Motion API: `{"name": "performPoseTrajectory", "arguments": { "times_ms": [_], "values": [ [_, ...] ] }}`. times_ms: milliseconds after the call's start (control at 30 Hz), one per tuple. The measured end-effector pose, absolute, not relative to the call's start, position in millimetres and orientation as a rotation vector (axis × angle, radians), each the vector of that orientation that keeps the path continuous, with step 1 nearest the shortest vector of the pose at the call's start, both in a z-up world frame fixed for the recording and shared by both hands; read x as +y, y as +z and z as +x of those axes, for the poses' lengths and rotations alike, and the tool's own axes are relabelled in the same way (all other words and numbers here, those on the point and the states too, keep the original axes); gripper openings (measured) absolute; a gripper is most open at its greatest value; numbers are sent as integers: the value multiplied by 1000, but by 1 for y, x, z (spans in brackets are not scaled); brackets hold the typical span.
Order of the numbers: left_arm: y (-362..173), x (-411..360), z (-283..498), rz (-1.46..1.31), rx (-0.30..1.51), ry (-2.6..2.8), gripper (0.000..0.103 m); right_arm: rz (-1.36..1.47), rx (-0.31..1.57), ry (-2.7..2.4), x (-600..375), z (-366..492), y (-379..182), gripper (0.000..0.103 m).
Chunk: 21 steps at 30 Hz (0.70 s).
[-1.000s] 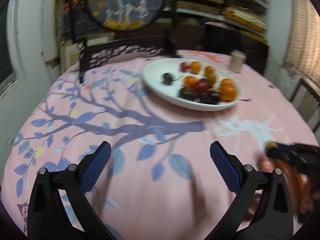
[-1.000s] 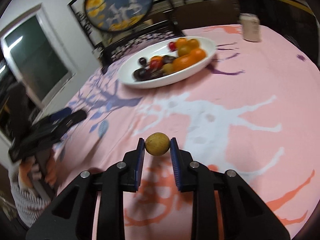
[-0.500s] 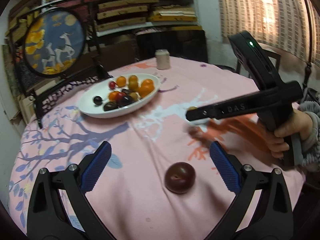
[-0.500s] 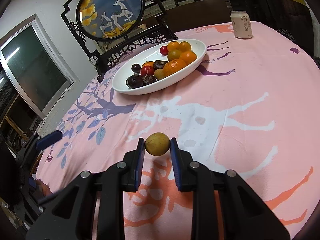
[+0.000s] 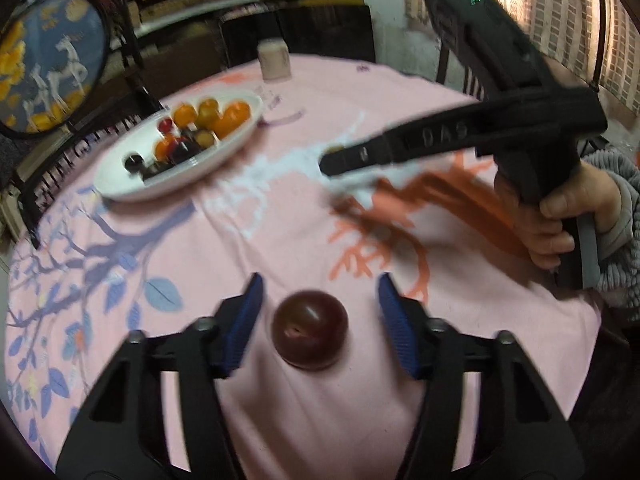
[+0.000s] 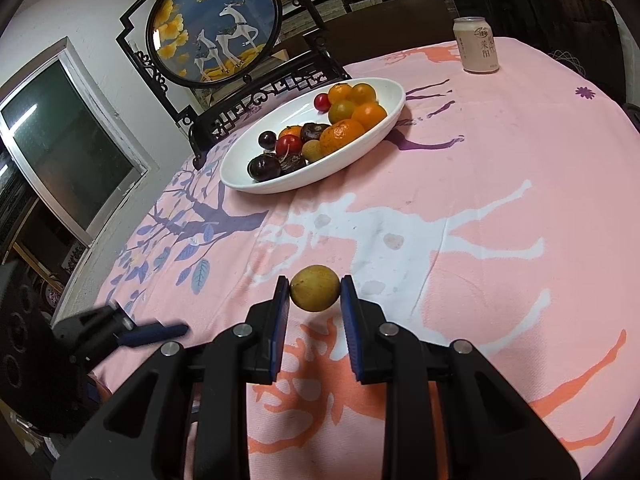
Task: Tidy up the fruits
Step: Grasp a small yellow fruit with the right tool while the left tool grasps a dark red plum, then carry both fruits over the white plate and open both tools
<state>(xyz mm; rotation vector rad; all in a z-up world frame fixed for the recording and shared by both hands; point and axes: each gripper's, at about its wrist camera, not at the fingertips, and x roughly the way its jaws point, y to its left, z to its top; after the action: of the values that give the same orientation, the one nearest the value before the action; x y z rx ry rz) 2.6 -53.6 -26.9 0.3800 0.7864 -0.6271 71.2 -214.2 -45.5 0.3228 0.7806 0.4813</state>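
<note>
A pink tablecloth (image 6: pixel 500 168) printed with deer and branches covers the table; a drink can (image 6: pixel 476 45) stands at its far edge; a round deer picture in a black stand (image 6: pixel 212 36) sits left of the can; a window (image 6: pixel 60 148) lies farther left.
</note>
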Motion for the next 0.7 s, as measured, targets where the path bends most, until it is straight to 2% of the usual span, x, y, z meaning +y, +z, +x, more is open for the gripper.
{"name": "performPoseTrajectory", "arguments": {
  "times_ms": [167, 333, 700],
  "values": [
    [-36, -46, 2, 418, 833, -583, 48, 321, 780, 485, -214, 70, -46, 26],
    [-37, -34, -3, 395, 851, -564, 39, 320, 793, 482, -214, 70, -46, 26],
    [-19, -16, 14, 289, 805, -511, 39, 325, 801, 487, -214, 71, -47, 26]
  ]
}}
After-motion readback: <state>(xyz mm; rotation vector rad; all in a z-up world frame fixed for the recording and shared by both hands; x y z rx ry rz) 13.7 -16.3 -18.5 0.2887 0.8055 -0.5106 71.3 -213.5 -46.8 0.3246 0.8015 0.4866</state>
